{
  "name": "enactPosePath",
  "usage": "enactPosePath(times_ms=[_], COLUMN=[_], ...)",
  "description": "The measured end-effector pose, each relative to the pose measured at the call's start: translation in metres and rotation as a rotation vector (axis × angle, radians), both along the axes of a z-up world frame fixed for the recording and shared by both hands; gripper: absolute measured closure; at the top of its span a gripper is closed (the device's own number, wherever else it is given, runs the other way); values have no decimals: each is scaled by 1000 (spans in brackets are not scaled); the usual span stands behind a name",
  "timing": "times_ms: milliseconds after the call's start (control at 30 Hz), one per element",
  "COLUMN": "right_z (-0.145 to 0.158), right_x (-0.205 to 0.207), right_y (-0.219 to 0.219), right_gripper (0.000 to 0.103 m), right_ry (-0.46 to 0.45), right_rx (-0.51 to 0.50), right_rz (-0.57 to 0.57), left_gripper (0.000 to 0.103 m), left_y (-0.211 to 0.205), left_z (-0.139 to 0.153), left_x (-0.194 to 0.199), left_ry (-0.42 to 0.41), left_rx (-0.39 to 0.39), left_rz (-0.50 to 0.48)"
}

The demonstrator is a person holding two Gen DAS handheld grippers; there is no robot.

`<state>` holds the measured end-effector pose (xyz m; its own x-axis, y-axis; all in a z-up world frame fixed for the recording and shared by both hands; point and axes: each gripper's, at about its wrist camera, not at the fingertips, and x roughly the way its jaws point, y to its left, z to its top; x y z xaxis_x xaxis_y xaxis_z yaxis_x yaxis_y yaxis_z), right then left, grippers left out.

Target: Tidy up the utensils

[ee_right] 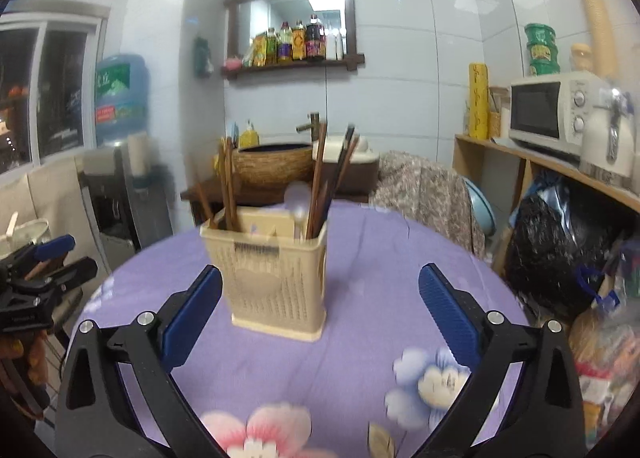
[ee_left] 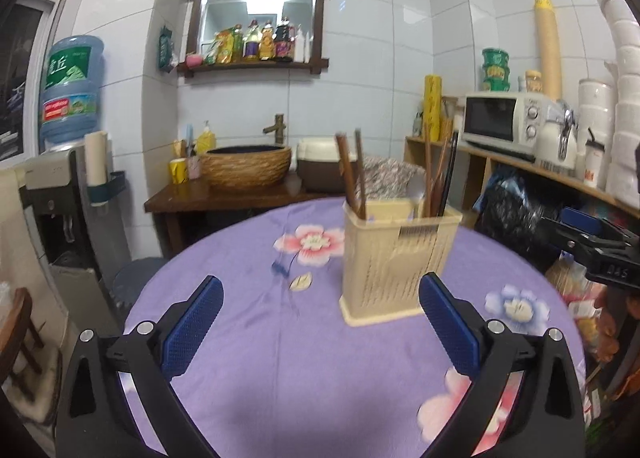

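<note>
A beige slotted utensil holder (ee_left: 396, 262) stands on the round table with the purple floral cloth (ee_left: 260, 330). Brown chopsticks (ee_left: 352, 173) stand in its left compartment and more chopsticks (ee_left: 438, 177) in its right one. In the right wrist view the holder (ee_right: 272, 278) also holds a white spoon (ee_right: 299, 205). My left gripper (ee_left: 320, 322) is open and empty, just short of the holder. My right gripper (ee_right: 320, 322) is open and empty, with the holder ahead and slightly left. Each gripper shows at the edge of the other's view, the right one (ee_left: 600, 250) and the left one (ee_right: 44, 270).
Behind the table stand a wooden counter with a woven basin (ee_left: 246, 167), a chair draped with patterned cloth (ee_right: 424, 185), a water dispenser (ee_left: 68, 185) at left, and a shelf with a microwave (ee_left: 504, 121) at right. Black bags (ee_right: 560, 254) lie beside the table.
</note>
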<state>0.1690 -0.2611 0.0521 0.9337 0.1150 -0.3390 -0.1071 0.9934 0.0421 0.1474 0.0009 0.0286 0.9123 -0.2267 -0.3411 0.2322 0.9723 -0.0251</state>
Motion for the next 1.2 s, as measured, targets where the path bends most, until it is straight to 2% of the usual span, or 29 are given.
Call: enactPosePath(times_ms=[167, 267, 333, 533, 667, 833, 1200], right_z=[-50, -69, -74, -64, -52, -43, -42], right_x=[-44, -72, -87, -147, -169, -176, -170], right_y=[19, 28, 34, 55, 64, 69, 63], right_gripper=[6, 6, 6, 6, 6, 6, 6], right_ry=[58, 66, 62, -53, -109, -144, -123], right_rx=[-37, -22, -11, -54, -56, -64, -45], right_rz=[3, 12, 19, 59, 90, 96, 83], left_gripper=[5, 5, 5, 5, 5, 5, 5], left_y=[12, 16, 15, 16, 15, 13, 16], left_z=[-34, -44, -49, -37, -28, -27, -32], left_x=[-38, -61, -78, -119, -134, -138, -139], left_ry=[25, 16, 6, -89, -132, -144, -126], left_rx=[-23, -67, -62, -68, -59, -46, -47], left_rz=[56, 68, 75, 106, 120, 119, 129])
